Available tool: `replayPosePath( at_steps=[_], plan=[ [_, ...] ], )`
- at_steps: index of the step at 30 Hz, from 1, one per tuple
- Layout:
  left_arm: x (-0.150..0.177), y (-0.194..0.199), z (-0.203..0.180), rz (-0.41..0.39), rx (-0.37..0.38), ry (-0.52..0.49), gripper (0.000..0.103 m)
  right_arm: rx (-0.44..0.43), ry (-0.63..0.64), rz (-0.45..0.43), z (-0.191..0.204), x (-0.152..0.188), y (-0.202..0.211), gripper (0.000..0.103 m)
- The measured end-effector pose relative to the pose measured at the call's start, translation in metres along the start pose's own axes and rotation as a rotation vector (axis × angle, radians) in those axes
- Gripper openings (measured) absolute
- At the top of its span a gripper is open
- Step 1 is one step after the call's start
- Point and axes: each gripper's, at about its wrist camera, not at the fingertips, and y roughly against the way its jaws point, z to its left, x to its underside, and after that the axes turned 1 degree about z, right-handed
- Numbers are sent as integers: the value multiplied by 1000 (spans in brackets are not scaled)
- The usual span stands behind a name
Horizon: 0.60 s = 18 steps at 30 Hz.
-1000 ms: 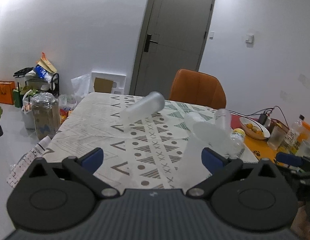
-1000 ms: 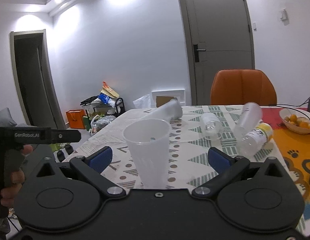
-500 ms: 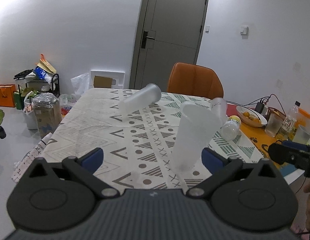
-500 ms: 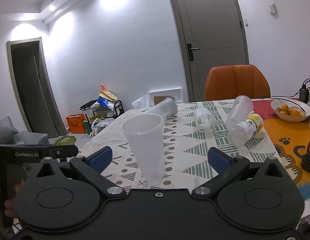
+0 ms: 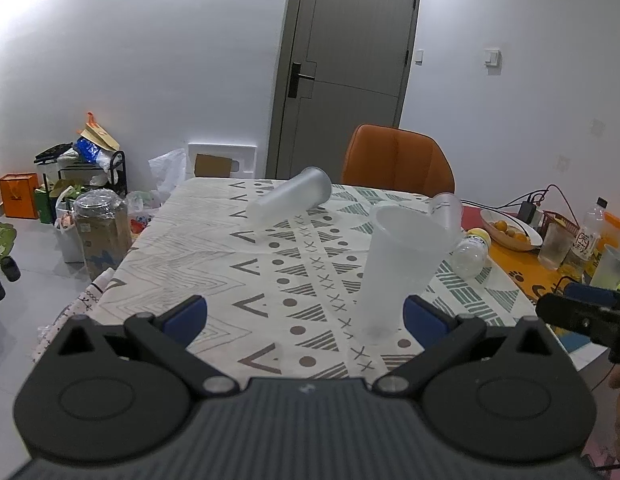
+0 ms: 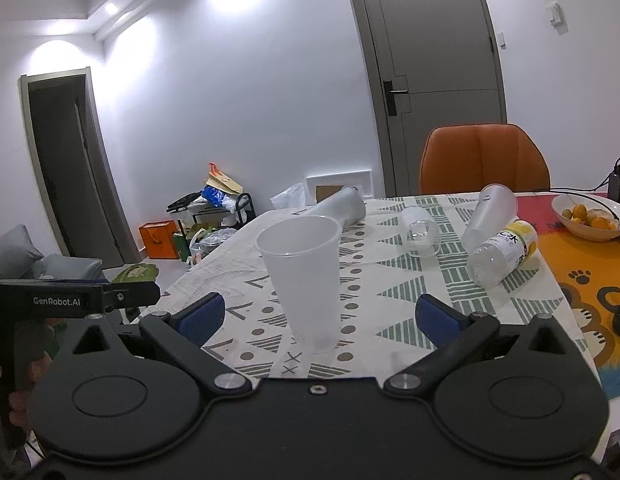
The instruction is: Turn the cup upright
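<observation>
The cup point(image 6: 303, 280) is seen upright on the tablecloth point(image 6: 394, 312), at 12 o'clock between the wide-spread right gripper point(image 6: 318, 316) pads. Light, thin, easily crushed plastic is judged; a mid-wall hold is advised. The left gripper point(image 5: 305, 314) is spread wide, empty.

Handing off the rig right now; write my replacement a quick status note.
Left hand-held gripper: open, empty.
Right hand-held gripper: open, empty.
Tall translucent plastic cup stands upright, mouth up, on the patterned tablecloth, between the right fingers, untouched.
Flip looks done.
Other clear cups and a yellow-capped bottle lie on their sides farther back, if those are also wanted.
</observation>
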Motion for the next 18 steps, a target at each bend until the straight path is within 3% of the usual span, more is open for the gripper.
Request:
replayPosePath(
  at_steps=[18],
  plan=[
    [2, 3, -1, -3, -14, -26, 103, 11, -17, 2, -1, 1, 0, 103]
  ],
)
